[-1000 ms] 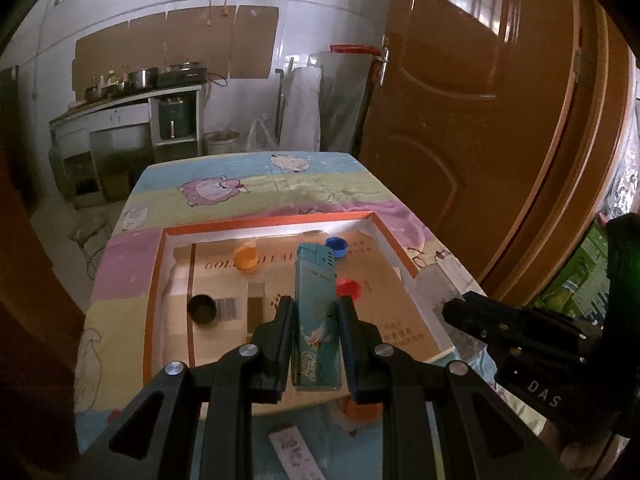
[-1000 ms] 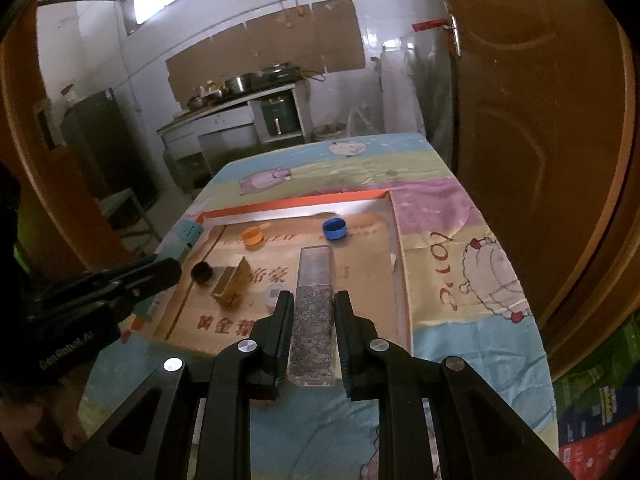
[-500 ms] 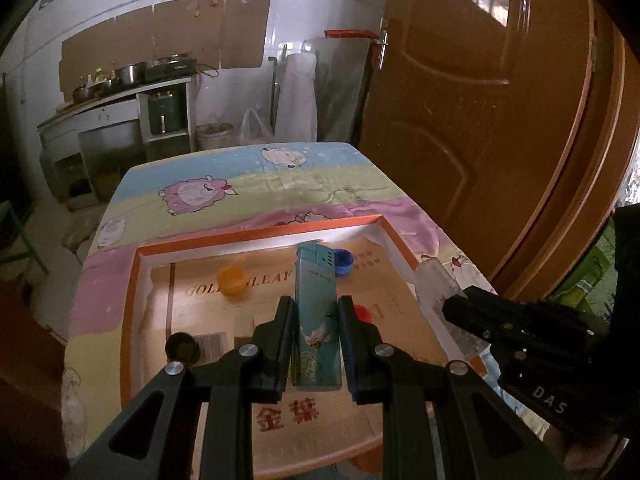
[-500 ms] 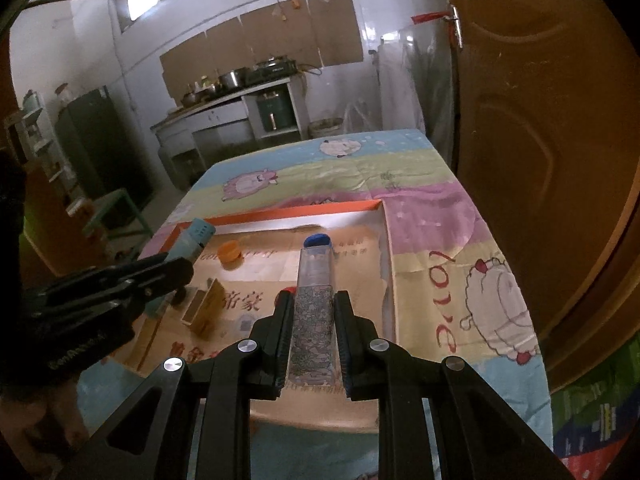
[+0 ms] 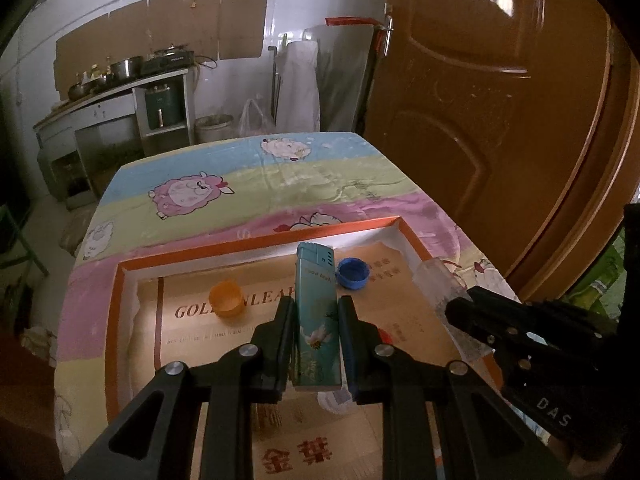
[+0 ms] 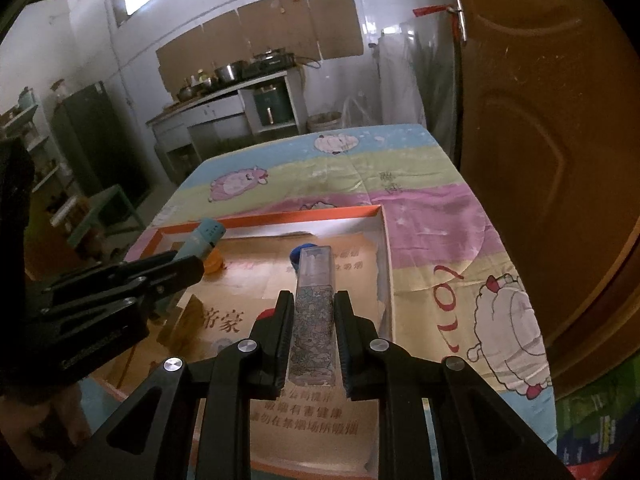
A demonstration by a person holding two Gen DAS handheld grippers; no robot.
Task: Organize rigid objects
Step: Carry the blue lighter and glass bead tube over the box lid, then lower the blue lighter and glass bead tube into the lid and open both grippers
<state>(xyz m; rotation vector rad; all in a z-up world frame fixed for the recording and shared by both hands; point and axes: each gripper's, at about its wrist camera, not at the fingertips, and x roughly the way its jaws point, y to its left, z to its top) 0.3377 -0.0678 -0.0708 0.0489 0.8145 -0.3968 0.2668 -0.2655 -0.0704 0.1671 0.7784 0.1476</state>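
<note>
Now carrying: left tongs [image 5: 313, 322] clamped on teal lighter [image 5: 316, 312], right tongs [image 6: 312, 320] on patterned lighter [image 6: 314, 312]; next, lowering into orange tray [image 5: 256, 242] at centre frame.

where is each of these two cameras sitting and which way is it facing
Left wrist: on the left gripper, looking forward and down over its fingers at the orange-rimmed box; it is clamped on a teal lighter, and the right gripper shows at the right.
Right wrist: on the right gripper, same downward slant, clamped on a patterned lighter; the left gripper shows at the left.
Shared: box, blue cap, orange cap, sheep-print cloth, door.
</note>
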